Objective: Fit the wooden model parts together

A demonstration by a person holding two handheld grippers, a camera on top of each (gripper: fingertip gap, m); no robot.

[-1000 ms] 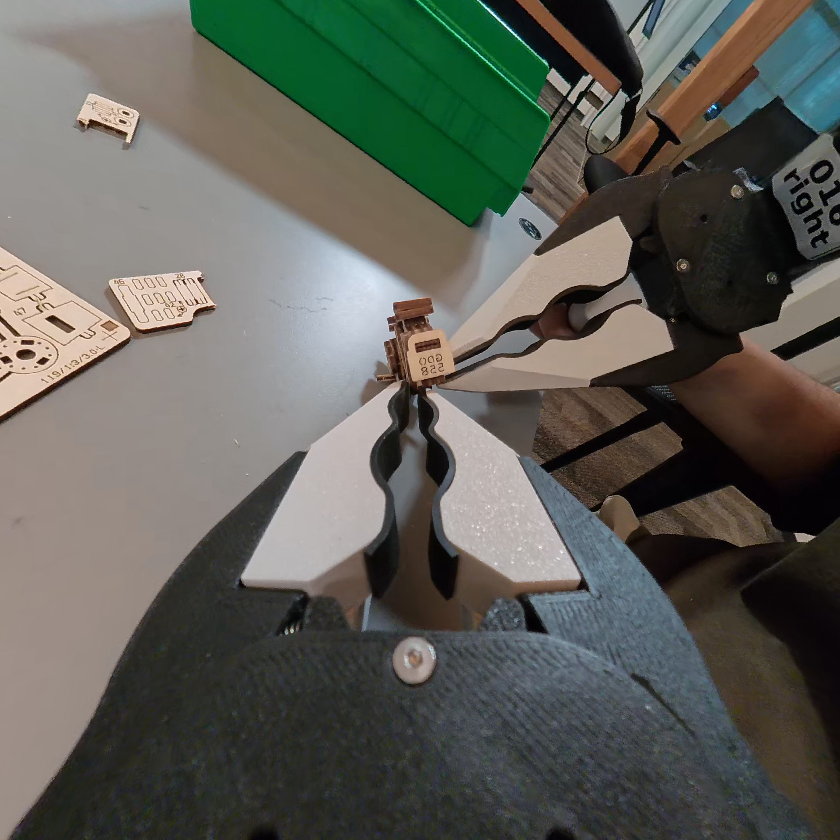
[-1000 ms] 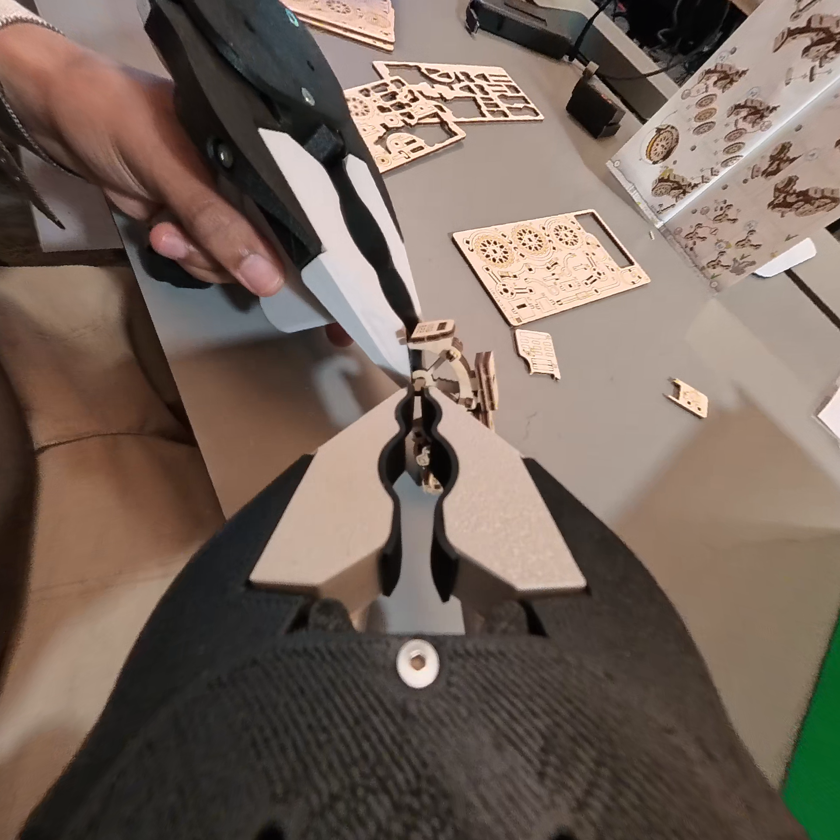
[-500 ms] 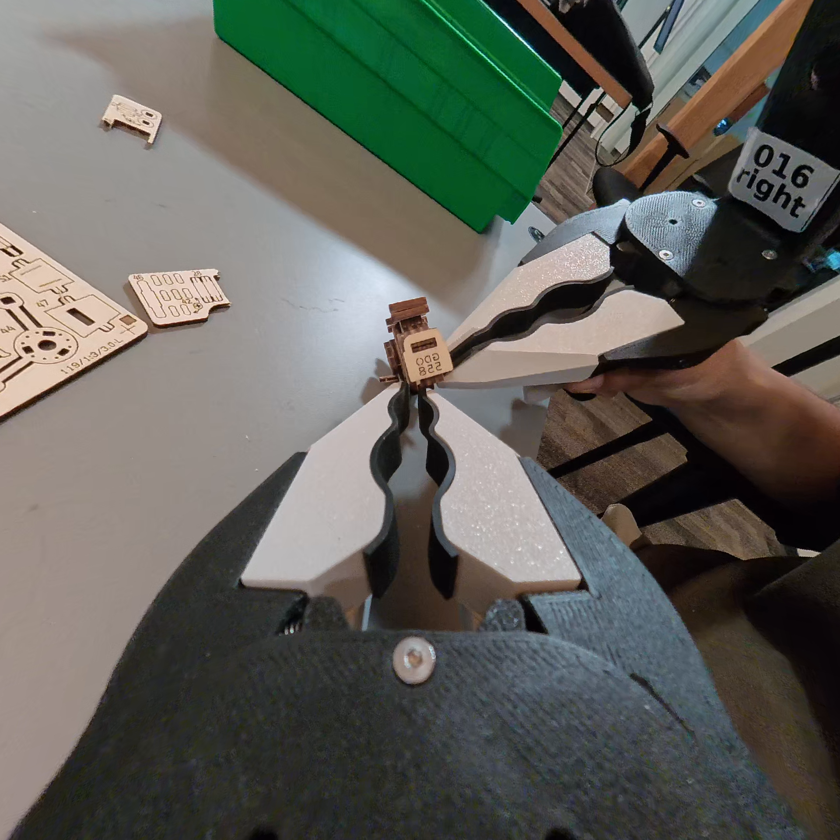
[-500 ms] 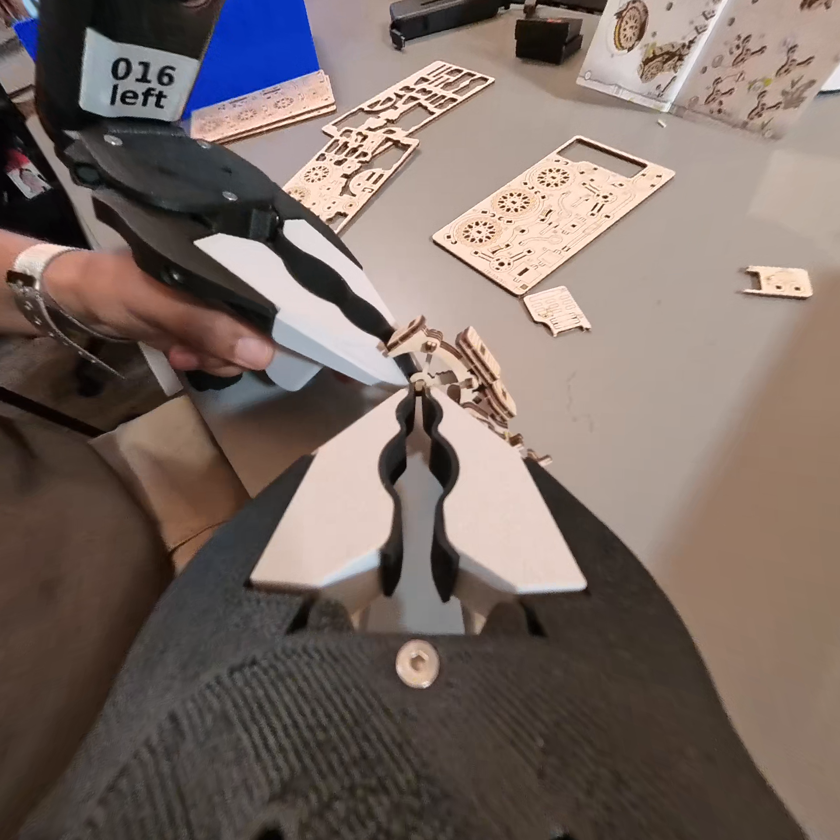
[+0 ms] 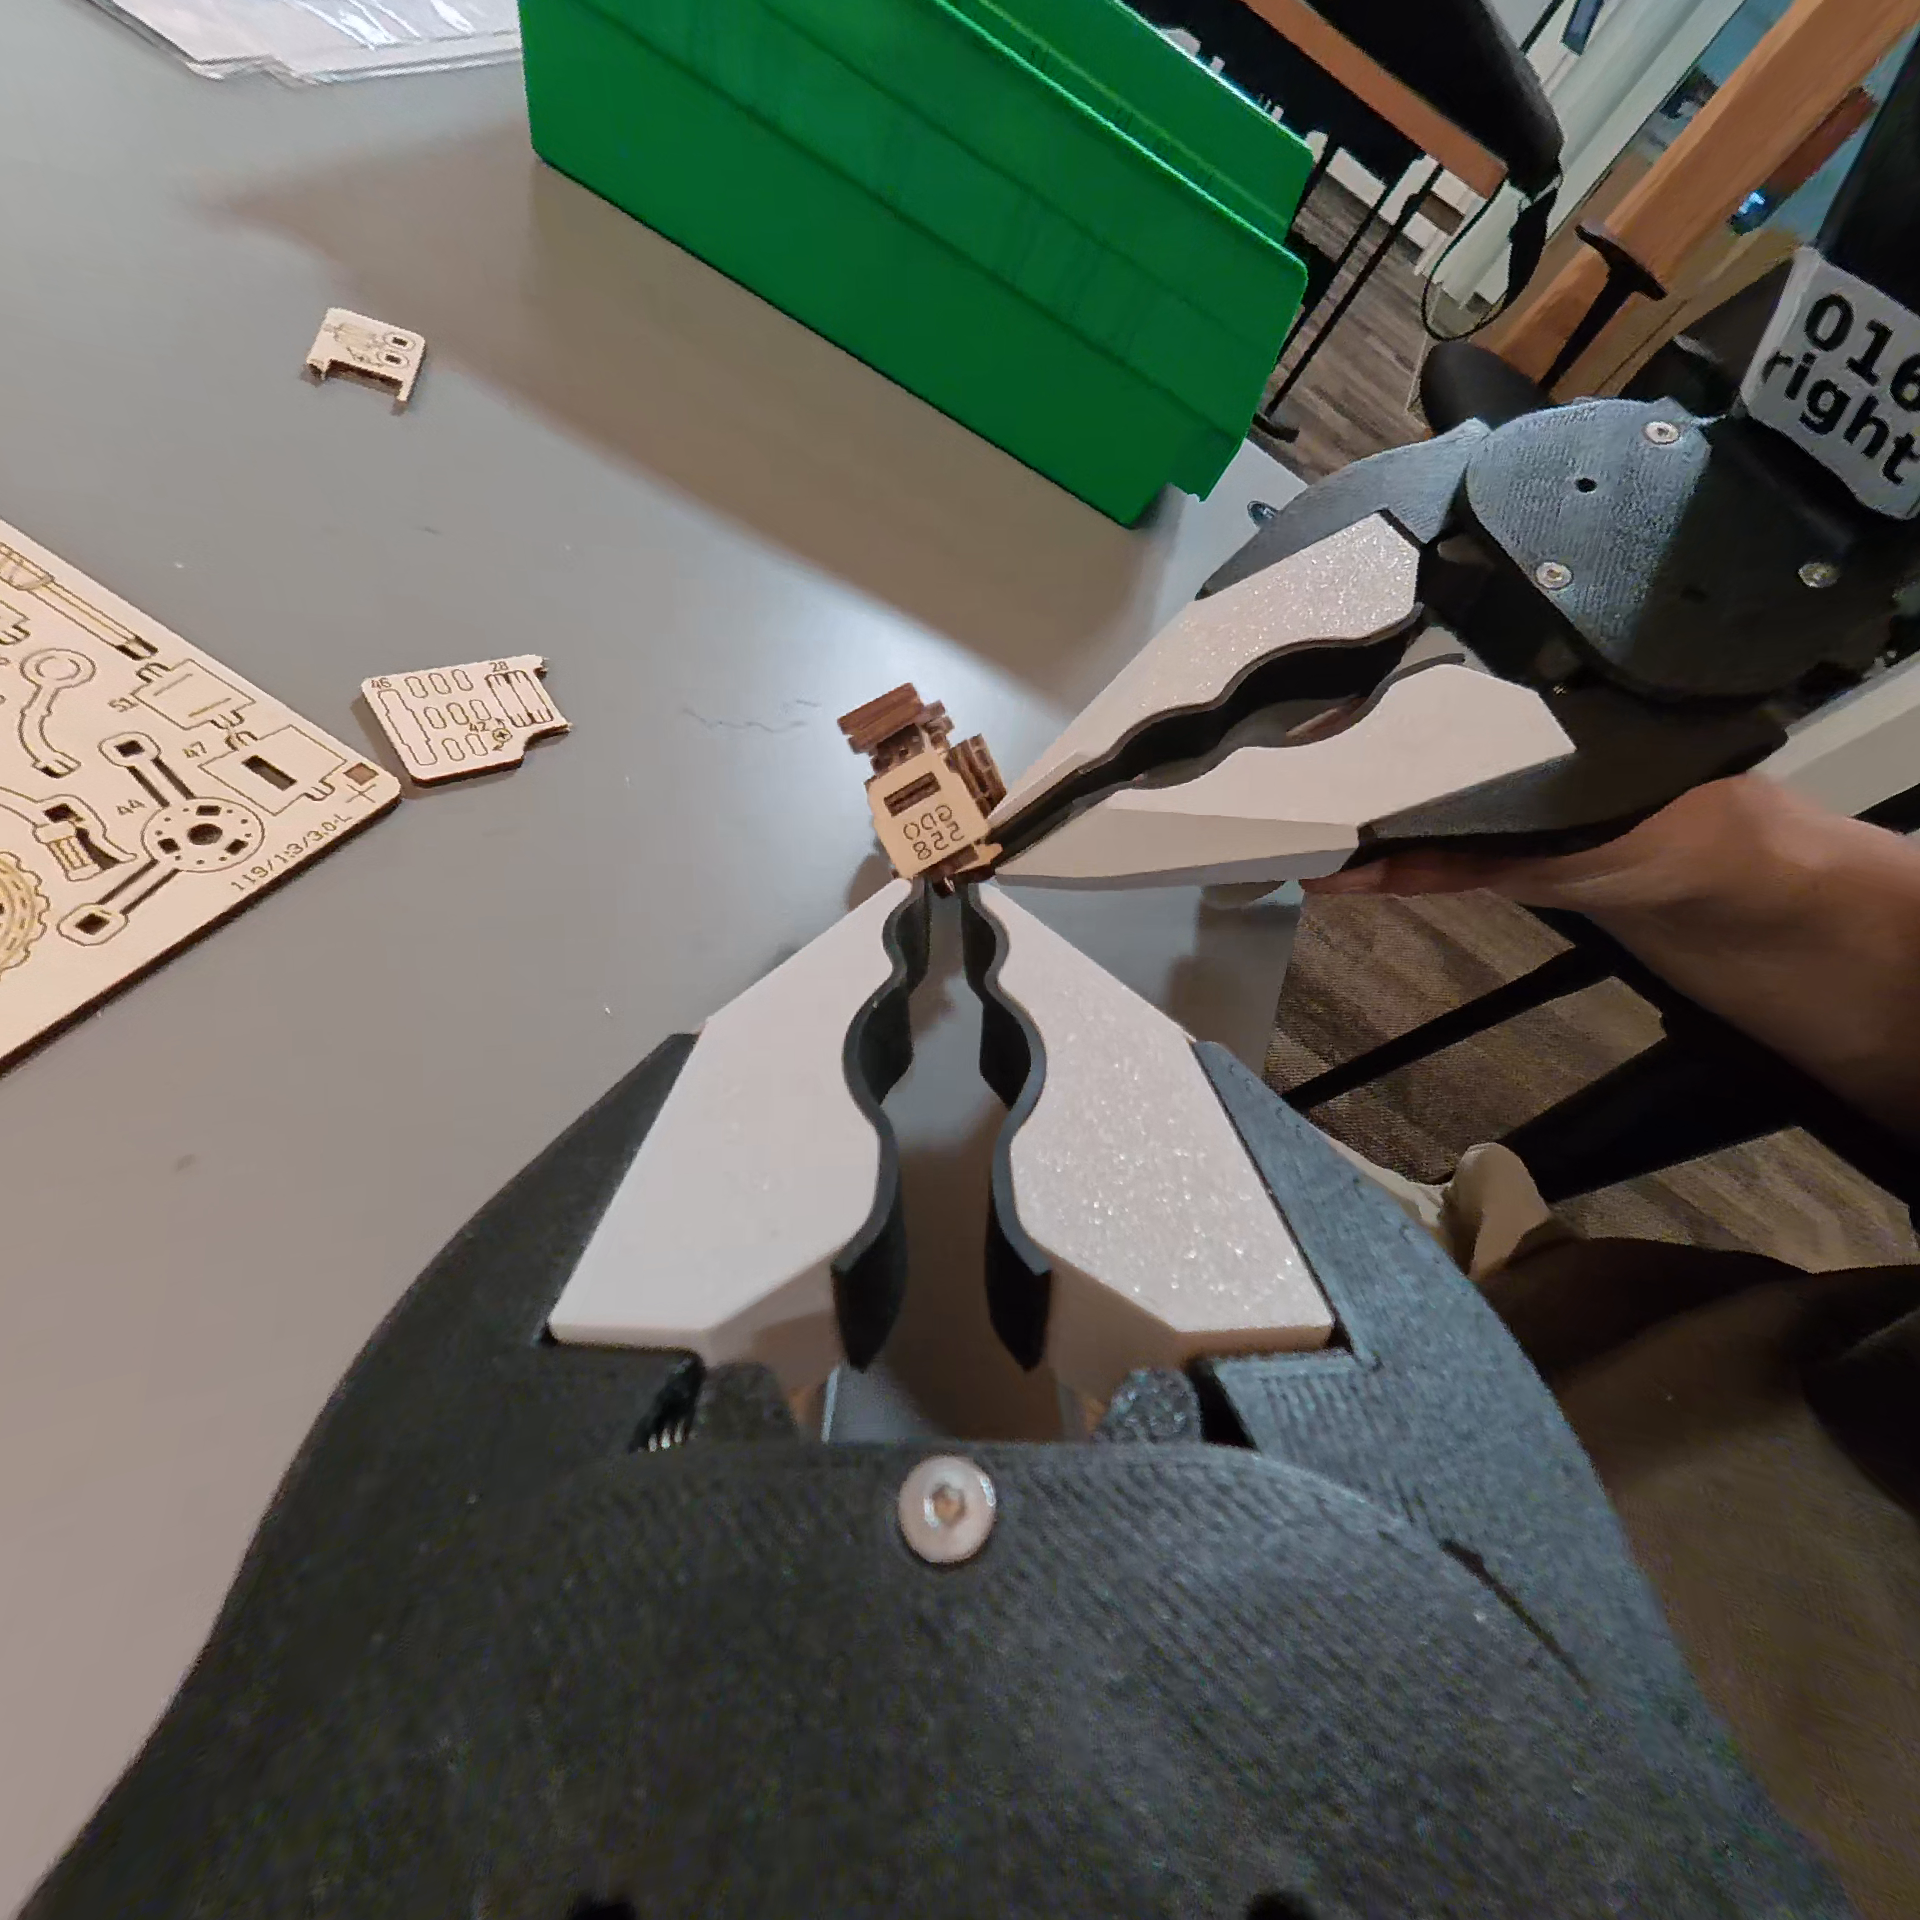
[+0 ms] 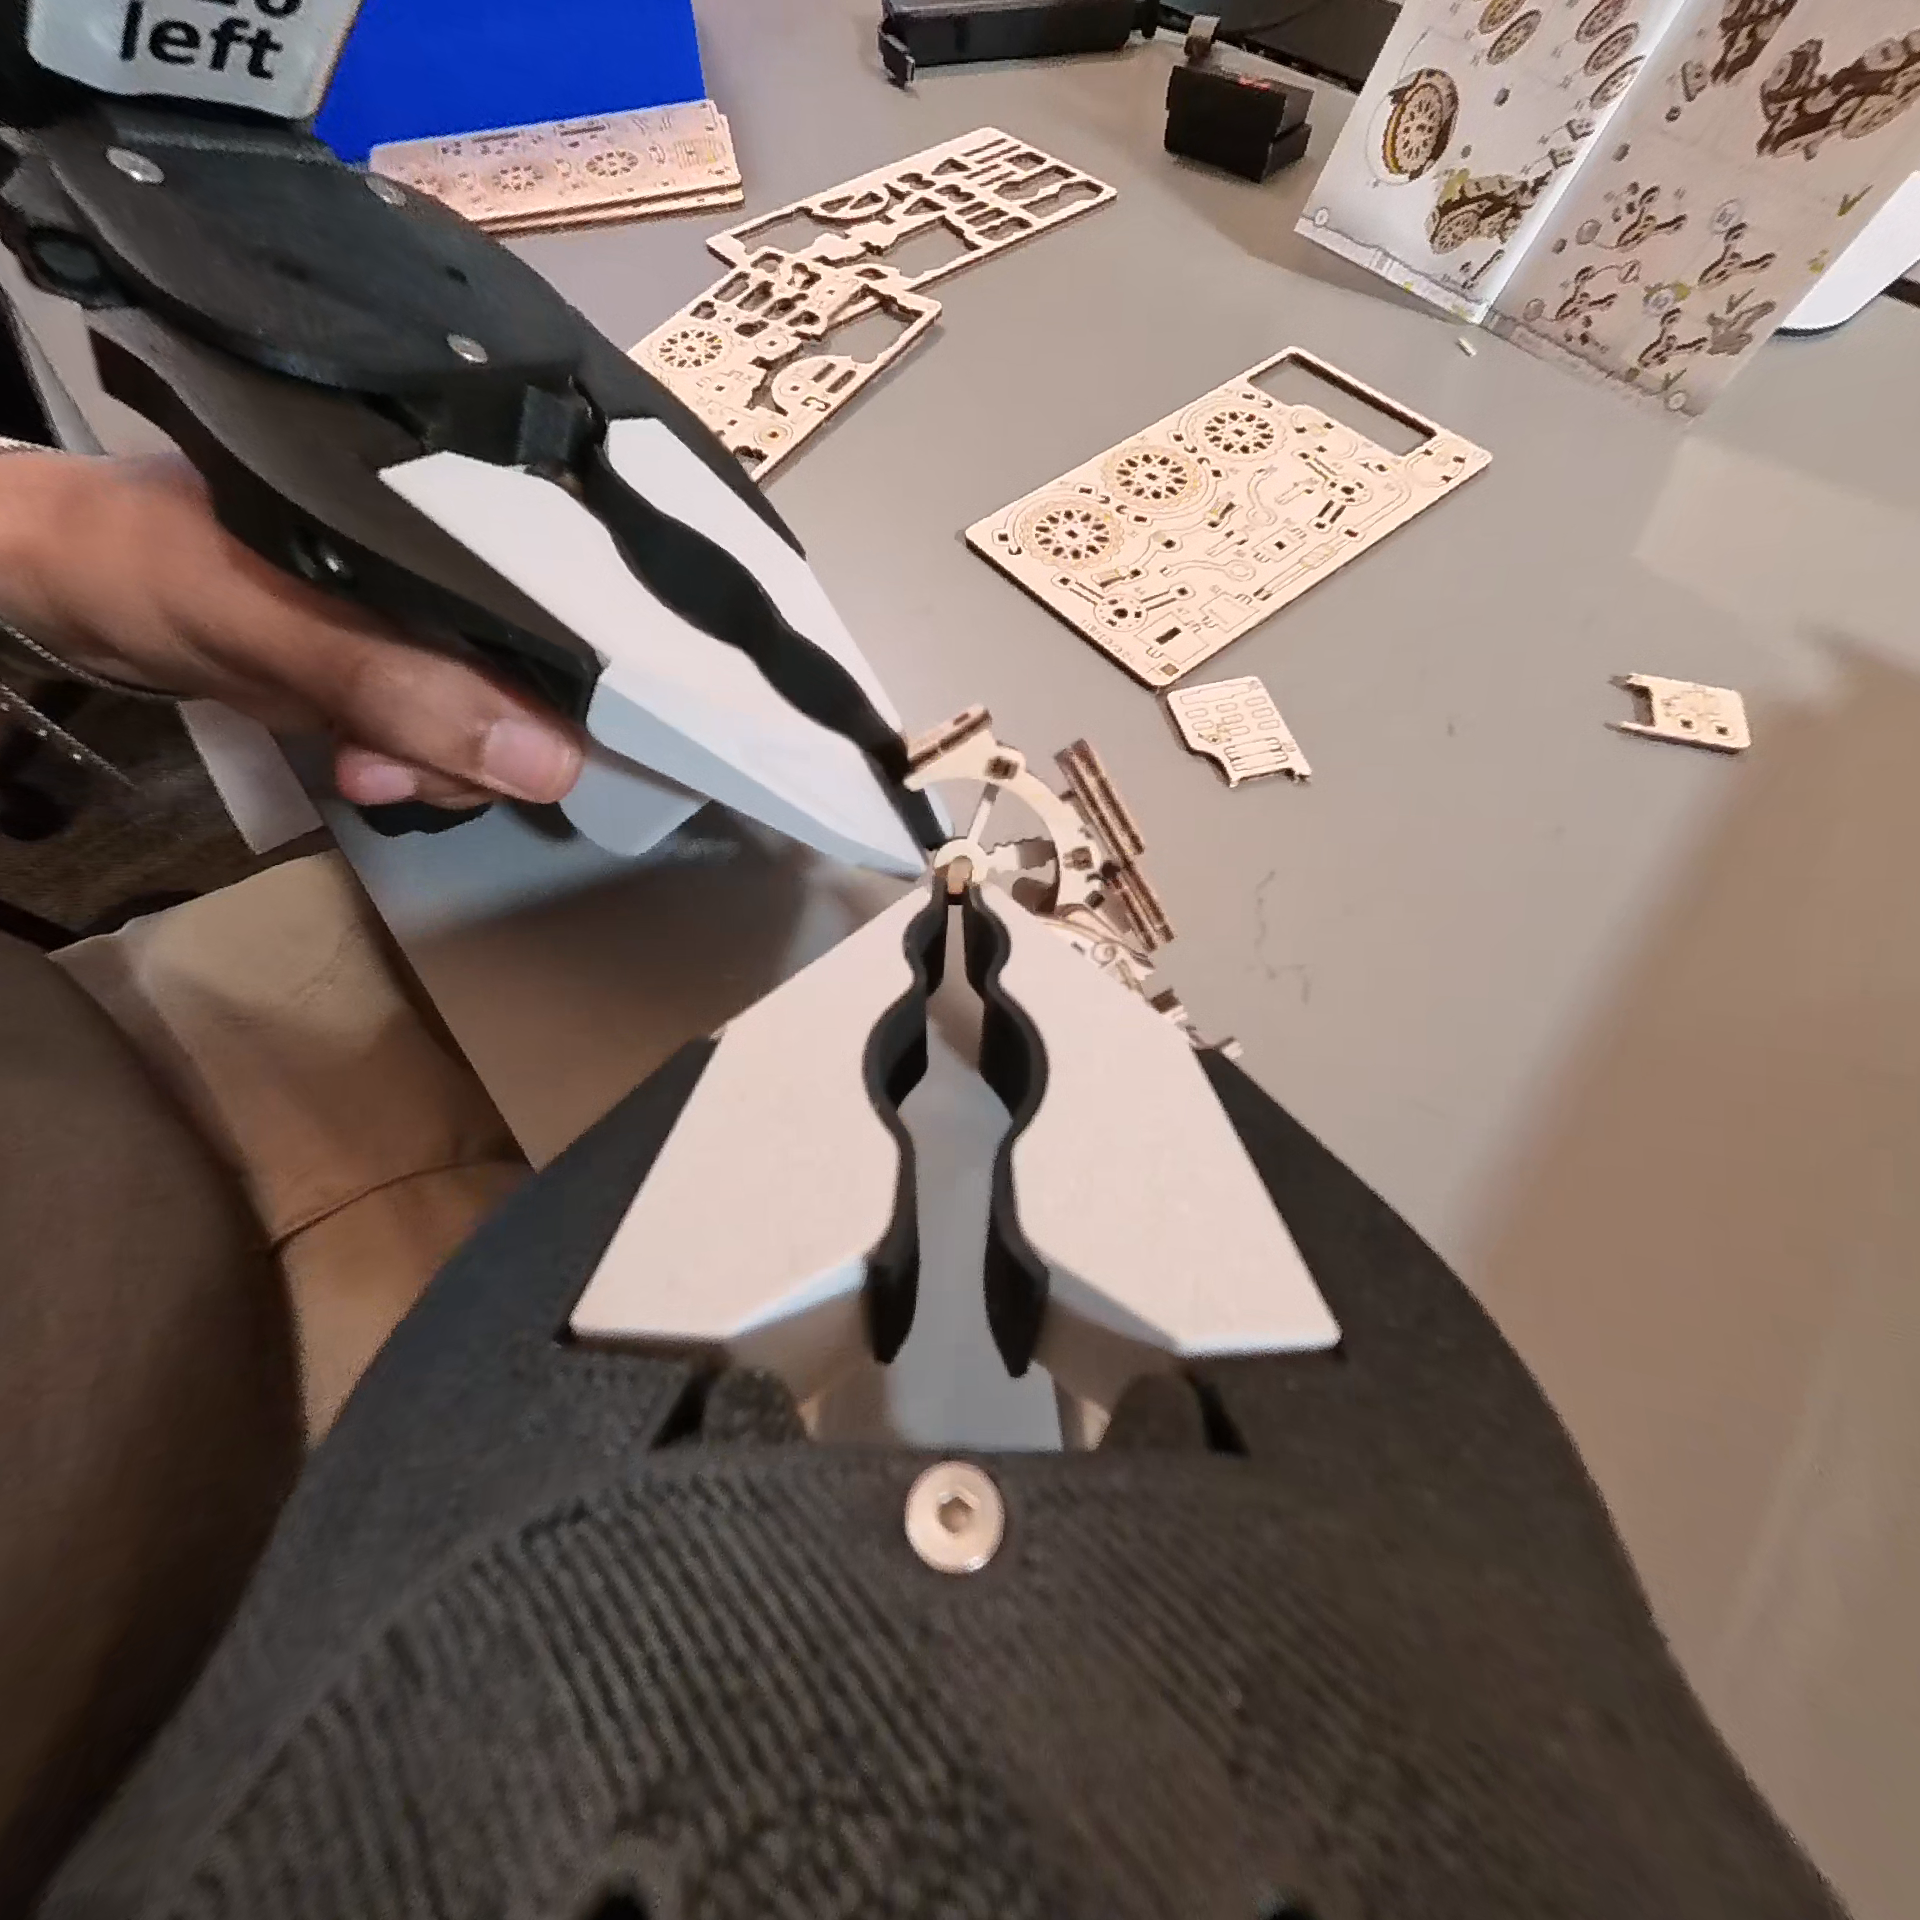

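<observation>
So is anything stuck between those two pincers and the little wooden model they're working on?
Nothing visible. Both the left gripper and the right gripper are closed directly on the small wooden assembly, held above the grey table. The loose wooden sheets lie farther off on the table.

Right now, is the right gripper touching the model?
Touching. In the left wrist view, the right gripper has its tips closed on the edge of the model, with no gap showing; the left gripper pinches it from below.

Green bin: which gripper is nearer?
Right. The right gripper comes in from the green bin's side of the model; the left gripper holds the model from the near side, farther off.
</observation>
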